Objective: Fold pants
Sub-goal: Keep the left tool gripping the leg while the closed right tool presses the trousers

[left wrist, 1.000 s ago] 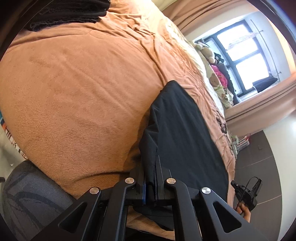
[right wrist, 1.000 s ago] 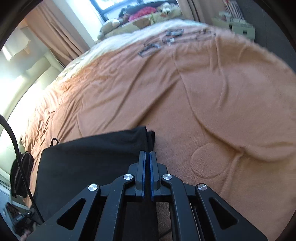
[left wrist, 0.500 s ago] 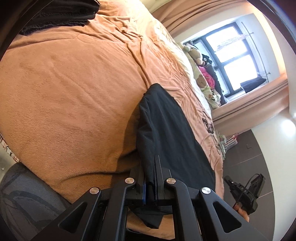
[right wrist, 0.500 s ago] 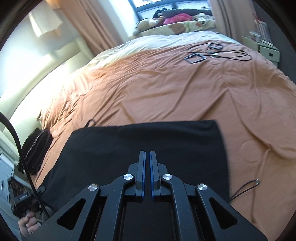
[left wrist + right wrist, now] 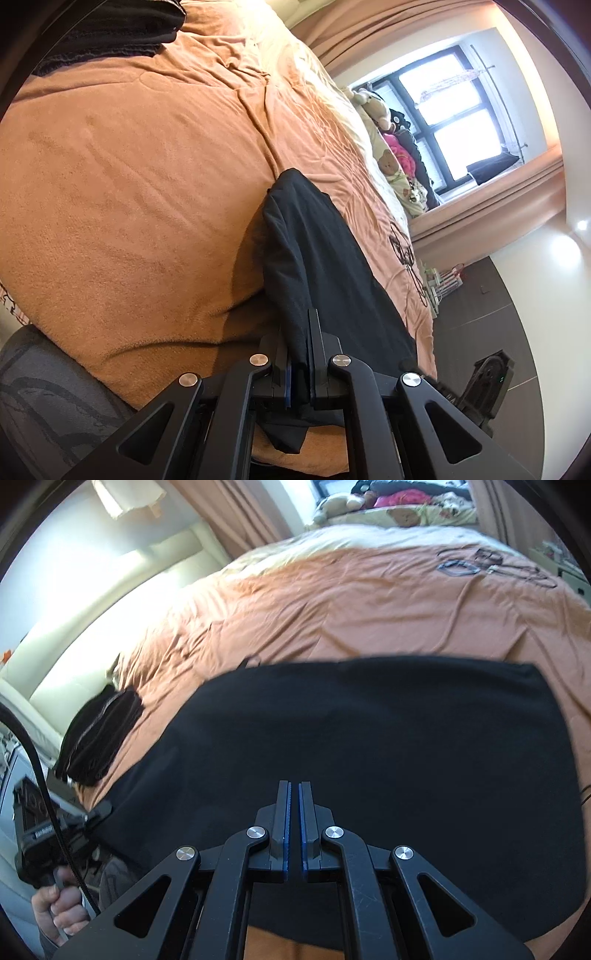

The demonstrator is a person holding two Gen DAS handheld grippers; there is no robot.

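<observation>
Black pants (image 5: 325, 258) lie in a long strip on the orange blanket (image 5: 129, 184), running away from the bed's near edge. My left gripper (image 5: 299, 332) is shut on a bunched fold at their near end, and cloth hangs down below its fingers. In the right wrist view the pants (image 5: 369, 738) spread flat across the frame. My right gripper (image 5: 294, 786) hovers over their near edge, shut, with no cloth showing between its pads. The left gripper (image 5: 105, 808), held by a hand (image 5: 55, 904), grips the pants' left end there.
A dark pile of folded clothes (image 5: 99, 734) lies on the blanket beyond the left gripper. Black cords and frames (image 5: 491, 565) lie at the bed's far side. Stuffed toys (image 5: 391, 162) line the window. A grey seat (image 5: 44, 387) and dark floor (image 5: 498, 314) border the bed.
My right gripper has swept sideways from the pants' corner to the middle of their near edge, staying shut. The left gripper keeps its grip and has tilted slightly.
</observation>
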